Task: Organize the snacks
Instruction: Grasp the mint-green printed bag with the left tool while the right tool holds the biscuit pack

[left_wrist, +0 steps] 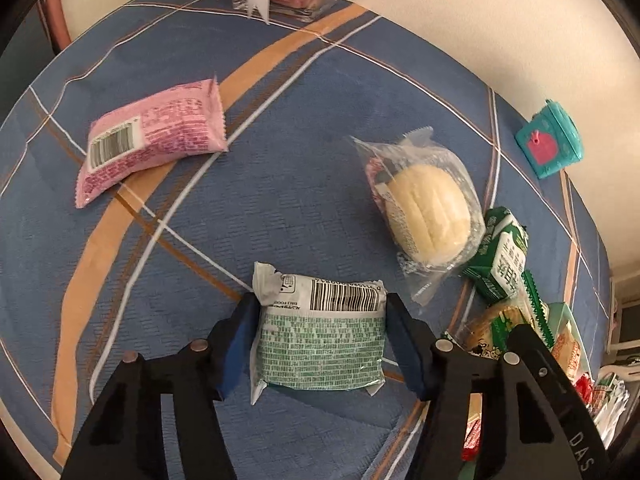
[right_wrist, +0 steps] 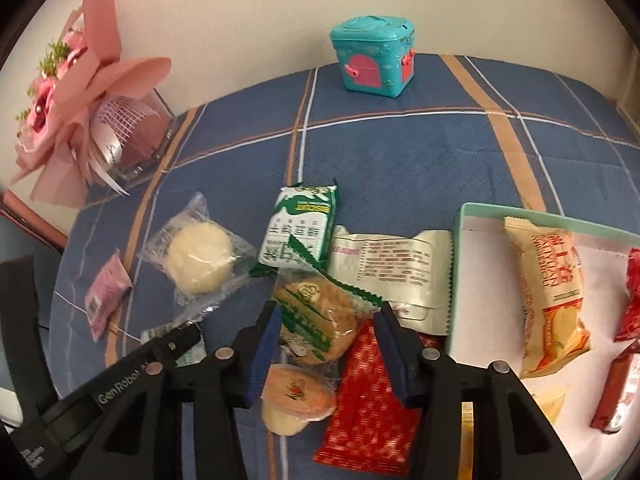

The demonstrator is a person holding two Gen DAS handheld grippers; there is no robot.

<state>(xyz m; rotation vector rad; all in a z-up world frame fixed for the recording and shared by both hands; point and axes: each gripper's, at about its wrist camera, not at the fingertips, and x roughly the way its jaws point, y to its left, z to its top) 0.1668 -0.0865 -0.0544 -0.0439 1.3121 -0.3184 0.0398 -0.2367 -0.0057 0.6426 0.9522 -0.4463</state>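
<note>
My left gripper points down at the blue checked cloth and is shut on a green-and-white snack packet, one blue pad against each side edge. In the right wrist view my right gripper is shut on a clear-and-green rice cracker packet that lies over a red packet and a round orange jelly cup. A teal-rimmed box stands just to the right, holding an orange-yellow packet and red packets.
A pink packet and a bun in clear wrap lie apart on the cloth. A green carton-print packet and a silver packet crowd beside the box. A teal toy chest and a pink bouquet stand at the wall.
</note>
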